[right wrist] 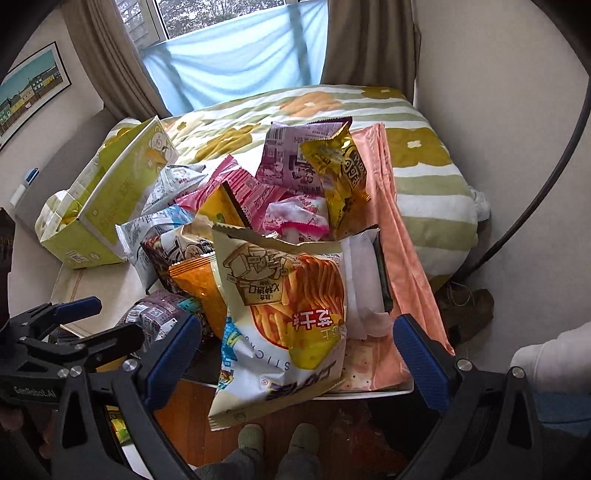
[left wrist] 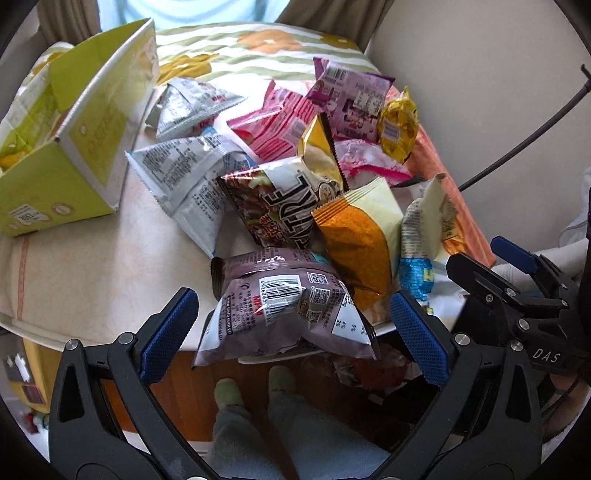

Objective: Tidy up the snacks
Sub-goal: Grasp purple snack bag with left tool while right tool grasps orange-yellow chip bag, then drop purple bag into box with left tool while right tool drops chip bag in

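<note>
The left gripper point(left wrist: 293, 332) stood wide open with a purple bag point(left wrist: 291, 306) lying crosswise between its pads at the table's point(left wrist: 92, 266) near edge, the green box point(left wrist: 74, 147) far left, while the right gripper point(right wrist: 295, 358), also released, straddled a sticks bag point(right wrist: 284, 317).

Floral quilt point(right wrist: 424, 155) beyond the bench point(left wrist: 85, 266). Brown curtains point(right wrist: 365, 40) and window point(right wrist: 221, 14) behind quilt; framed picture point(right wrist: 29, 92) to its left. Wood floor point(right wrist: 184, 402) below bench.
</note>
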